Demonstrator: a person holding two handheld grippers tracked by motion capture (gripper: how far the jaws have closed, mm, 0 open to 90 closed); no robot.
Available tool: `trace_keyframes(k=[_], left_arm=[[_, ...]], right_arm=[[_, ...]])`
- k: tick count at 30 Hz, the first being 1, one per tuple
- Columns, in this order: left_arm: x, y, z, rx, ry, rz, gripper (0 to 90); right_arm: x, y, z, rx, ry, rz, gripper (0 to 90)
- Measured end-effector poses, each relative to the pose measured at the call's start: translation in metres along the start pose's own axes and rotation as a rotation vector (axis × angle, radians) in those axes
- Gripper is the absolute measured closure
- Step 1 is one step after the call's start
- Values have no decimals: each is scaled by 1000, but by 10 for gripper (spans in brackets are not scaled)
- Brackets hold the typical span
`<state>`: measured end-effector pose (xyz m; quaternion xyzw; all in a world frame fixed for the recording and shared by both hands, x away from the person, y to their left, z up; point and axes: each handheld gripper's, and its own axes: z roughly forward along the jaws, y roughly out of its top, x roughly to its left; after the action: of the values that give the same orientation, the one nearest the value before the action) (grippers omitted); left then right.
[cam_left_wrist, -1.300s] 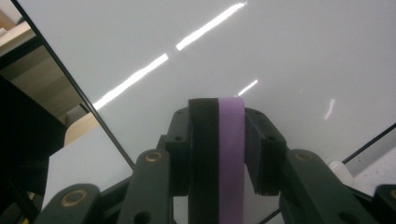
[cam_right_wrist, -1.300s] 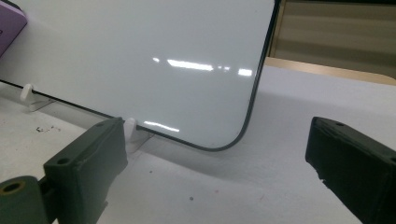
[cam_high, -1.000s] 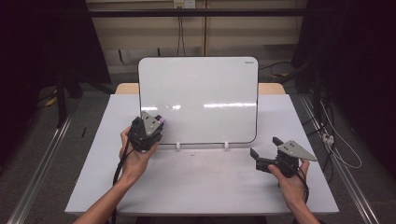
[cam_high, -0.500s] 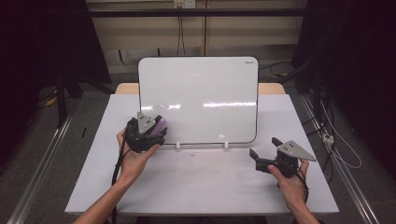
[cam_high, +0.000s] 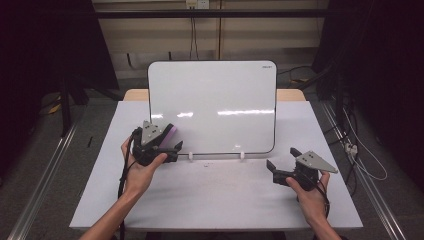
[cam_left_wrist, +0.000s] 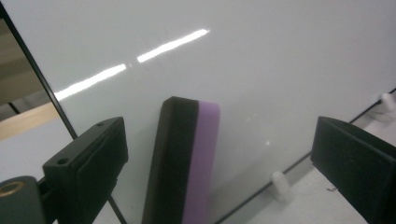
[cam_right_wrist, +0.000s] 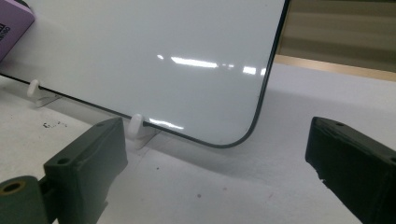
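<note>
While looking down from above, over first to the left gripper (cam_high: 170, 150), gripped in the left hand (cam_high: 137, 170). Spread wide, clamping nothing, and nosed right up against the lower left corner of the whiteboard (cam_high: 212, 105). And there, between those two black jaws: a purple-and-black eraser (cam_left_wrist: 187, 163), standing nearly on end, apart from either jaw, black side toward the left jaw and purple toward the right, flat against the board straight ahead. From above, seen as a purple block (cam_high: 169, 134) just beyond the gripper's grey plate. Cannot tell what keeps it up there.

Across now to the right gripper (cam_high: 282, 159), low over the table (cam_high: 210, 200) in the right hand (cam_high: 310, 192). Parted just as wide, with nothing between the jaws except bare tabletop. Ahead of it and slightly to its left, the board's rounded lower corner, seated in a small white clip (cam_right_wrist: 135, 126) just beyond the left jaw. Well short of touching the board. Far off to its upper left, a sliver of that purple eraser.
</note>
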<state>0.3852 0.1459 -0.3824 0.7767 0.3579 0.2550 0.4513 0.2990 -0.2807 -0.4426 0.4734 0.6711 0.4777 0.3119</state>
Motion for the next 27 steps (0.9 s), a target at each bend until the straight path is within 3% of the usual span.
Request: trace_keyframes(k=[3,6,9,15,18,27], left_arm=[[1,-2,-6,-17,-37,-50,39],[0,-7,-11,-32,-9,-63,41],[1,-12,-16,-47,-11,-88,43],[3,-24,-26,-45,3,-98,43],[3,-29,-31,-42,50,-84,43],[5,-47,-46,-17,51,-99,42]], right_arm=[[0,0,-1,-4,3,1,48],[1,0,-1,-6,11,2,41],[1,0,-2,-2,5,-3,40],[2,0,-2,0,3,-1,40],[2,0,-3,2,1,0,41],[2,-2,-3,5,0,2,42]])
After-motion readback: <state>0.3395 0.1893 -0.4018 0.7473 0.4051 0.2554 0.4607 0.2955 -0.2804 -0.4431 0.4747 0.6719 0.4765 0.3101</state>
